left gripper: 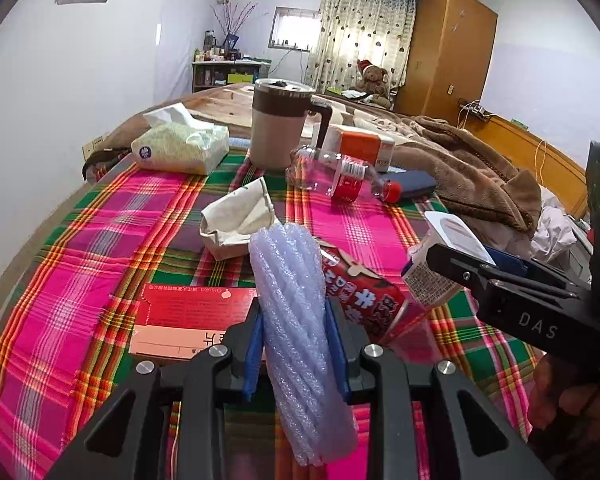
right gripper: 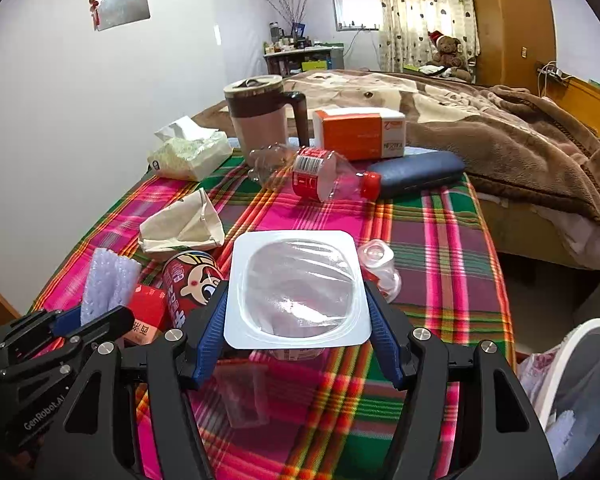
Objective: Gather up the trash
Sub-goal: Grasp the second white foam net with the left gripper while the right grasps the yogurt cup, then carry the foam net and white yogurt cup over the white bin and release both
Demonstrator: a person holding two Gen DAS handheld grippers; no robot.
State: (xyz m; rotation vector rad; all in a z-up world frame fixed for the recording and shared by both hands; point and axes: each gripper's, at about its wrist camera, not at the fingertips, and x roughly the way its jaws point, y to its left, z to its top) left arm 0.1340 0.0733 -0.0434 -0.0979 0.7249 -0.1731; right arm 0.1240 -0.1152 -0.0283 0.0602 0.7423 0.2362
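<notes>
My left gripper (left gripper: 294,332) is shut on a roll of bubble wrap (left gripper: 296,320), held upright above the plaid tablecloth (left gripper: 80,280). My right gripper (right gripper: 296,312) is shut on a white plastic cup with a clear film lid (right gripper: 298,288); it also shows in the left wrist view (left gripper: 440,264). A red can (right gripper: 192,280) lies between the grippers. An empty plastic bottle with a red cap (right gripper: 324,178), a crumpled paper bag (right gripper: 180,228), a small clear cup (right gripper: 380,264) and a flat red box (left gripper: 188,324) lie on the table.
A tumbler (right gripper: 260,120), a tissue pack (right gripper: 188,156), an orange box (right gripper: 360,132) and a dark blue case (right gripper: 420,172) stand at the table's far end. A white bin with a liner (right gripper: 580,380) is at lower right. A bed with a brown blanket (right gripper: 520,140) lies beyond.
</notes>
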